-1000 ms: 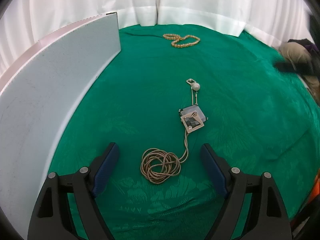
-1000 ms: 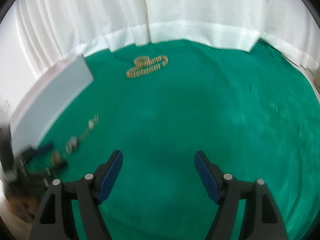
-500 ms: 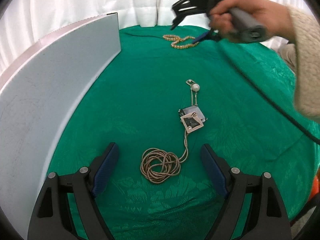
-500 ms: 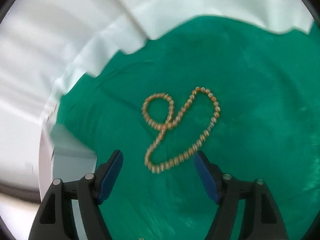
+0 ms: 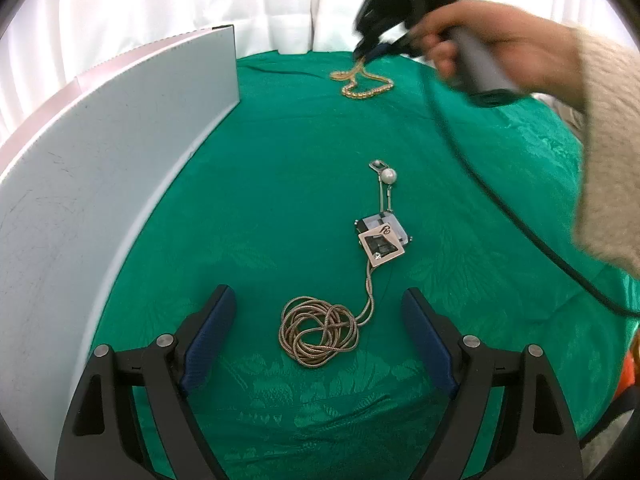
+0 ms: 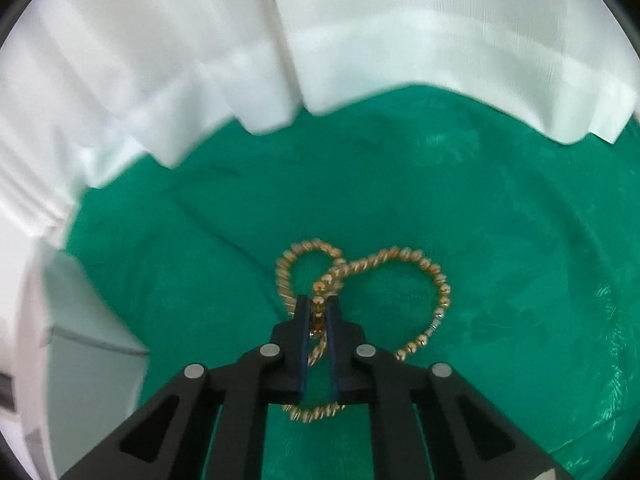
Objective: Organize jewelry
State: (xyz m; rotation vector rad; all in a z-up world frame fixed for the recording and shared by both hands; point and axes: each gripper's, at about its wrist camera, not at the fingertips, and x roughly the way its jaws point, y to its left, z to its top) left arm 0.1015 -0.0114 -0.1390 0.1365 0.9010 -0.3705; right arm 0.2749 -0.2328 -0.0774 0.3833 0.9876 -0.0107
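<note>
A gold bead necklace [image 6: 400, 264] lies in loops on the green cloth near its far edge. My right gripper [image 6: 318, 308] is shut on a strand of it, beads pinched between the blue pads. In the left wrist view the same necklace [image 5: 362, 88] shows far off, one strand drawn up into the right gripper [image 5: 362, 54], which a hand holds. My left gripper [image 5: 320, 312] stands open and still over a coiled rose-gold chain [image 5: 320, 332], which carries a square pendant [image 5: 382, 246] and a pearl [image 5: 388, 176].
A tall white board [image 5: 100, 152] stands along the left side of the green cloth [image 5: 280, 160]. White curtains [image 6: 360, 40] hang behind the cloth's far edge. A black cable [image 5: 500, 208] trails from the right gripper across the cloth. A cream sleeve [image 5: 608, 140] fills the right.
The right gripper swept across to the bead necklace, came down over it and shut on a strand. The left gripper and the chain under it stayed put.
</note>
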